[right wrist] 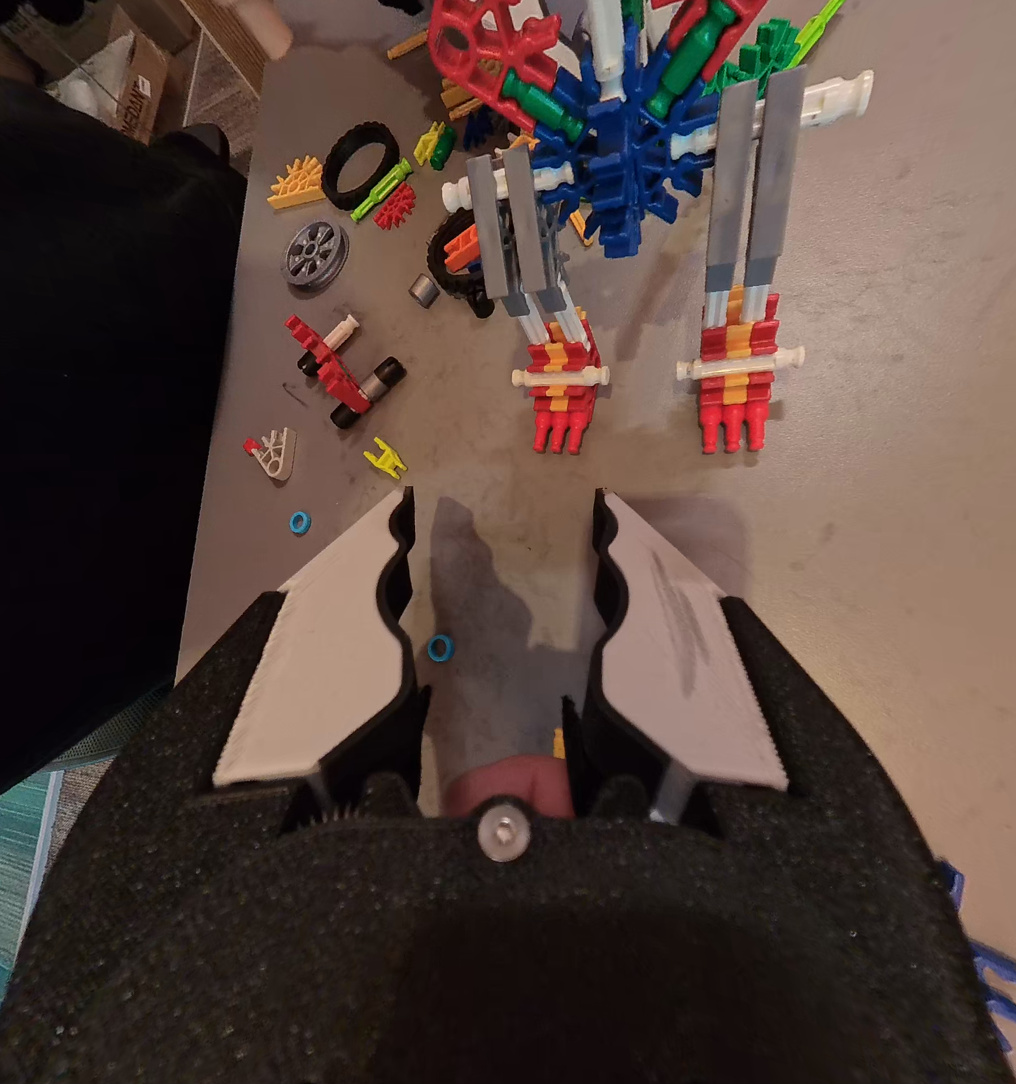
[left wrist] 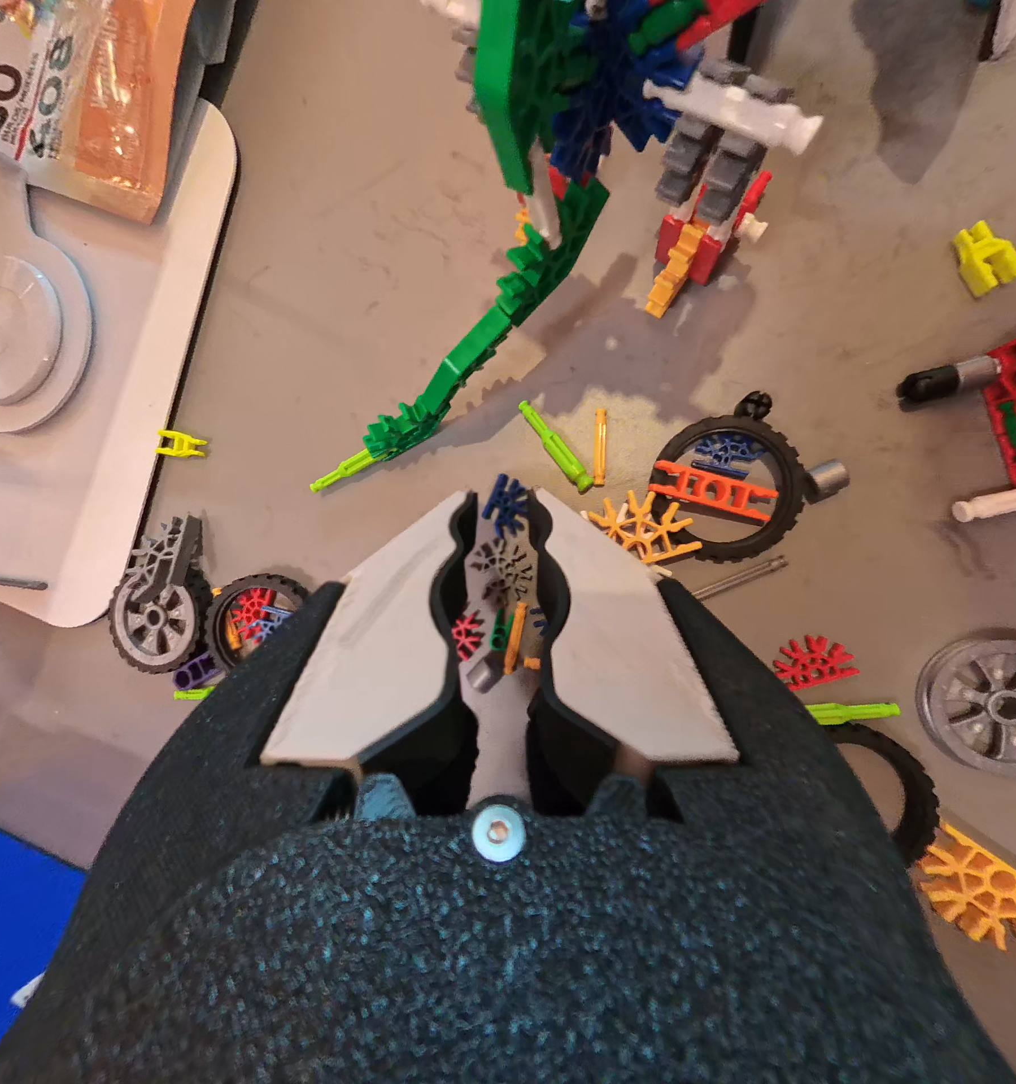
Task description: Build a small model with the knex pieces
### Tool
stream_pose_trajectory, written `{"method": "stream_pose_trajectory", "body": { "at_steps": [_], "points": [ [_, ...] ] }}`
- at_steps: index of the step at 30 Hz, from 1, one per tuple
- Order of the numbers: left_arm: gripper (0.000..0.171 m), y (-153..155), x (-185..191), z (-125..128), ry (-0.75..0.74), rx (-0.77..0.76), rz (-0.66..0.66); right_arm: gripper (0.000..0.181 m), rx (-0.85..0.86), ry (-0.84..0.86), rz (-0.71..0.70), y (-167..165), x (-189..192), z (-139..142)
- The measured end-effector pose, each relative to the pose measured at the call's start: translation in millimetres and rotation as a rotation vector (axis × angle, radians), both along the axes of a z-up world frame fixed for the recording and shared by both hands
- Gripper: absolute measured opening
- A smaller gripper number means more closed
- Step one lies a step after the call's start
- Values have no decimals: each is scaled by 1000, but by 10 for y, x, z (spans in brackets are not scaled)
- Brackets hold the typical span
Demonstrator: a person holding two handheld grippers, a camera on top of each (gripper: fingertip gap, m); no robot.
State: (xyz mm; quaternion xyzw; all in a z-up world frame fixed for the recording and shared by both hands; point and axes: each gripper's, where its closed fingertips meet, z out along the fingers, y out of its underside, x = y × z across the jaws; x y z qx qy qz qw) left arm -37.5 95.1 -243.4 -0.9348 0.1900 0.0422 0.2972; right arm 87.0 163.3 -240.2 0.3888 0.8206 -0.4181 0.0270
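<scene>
Here your left gripper (left wrist: pixel 502 516) had its jaws clamped on a grey connector piece (left wrist: pixel 502 566); your right gripper (right wrist: pixel 504 498) hung empty, jaws apart, before the standing toy model (right wrist: pixel 623 152) on the surface (right wrist: pixel 904 410).

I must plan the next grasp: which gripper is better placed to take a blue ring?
Right. The right gripper is open and one blue ring lies between its fingers. The left gripper is nearly closed, over other pieces.

Both wrist views look steeply down, close, sharing the toy model (left wrist: pixel 581 88) (right wrist: pixel 623 135).
</scene>
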Motion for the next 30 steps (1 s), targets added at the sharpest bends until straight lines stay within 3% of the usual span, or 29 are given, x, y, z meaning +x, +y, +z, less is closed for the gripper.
{"method": "stream_pose_trajectory", "body": {
  "at_steps": [5,11,19,26,30],
  "points": [
    [19,-21,-30,-72,-41,-36,16,60,-1,0,0,0,1,-1],
    [14,-15,-3,-86,-70,-42,-1,60,-6,-2,-2,0,-1,0],
    [12,-5,7,-68,-19,6,-13,60,-4,-2,0,3,2,1],
    [12,-77,195,253,45,110,-60,51,28,-6,56,-18,93,4],
    [12,-124,464,416,51,184,-103,44,-58,7,84,-147,124,175]
  ]
}}
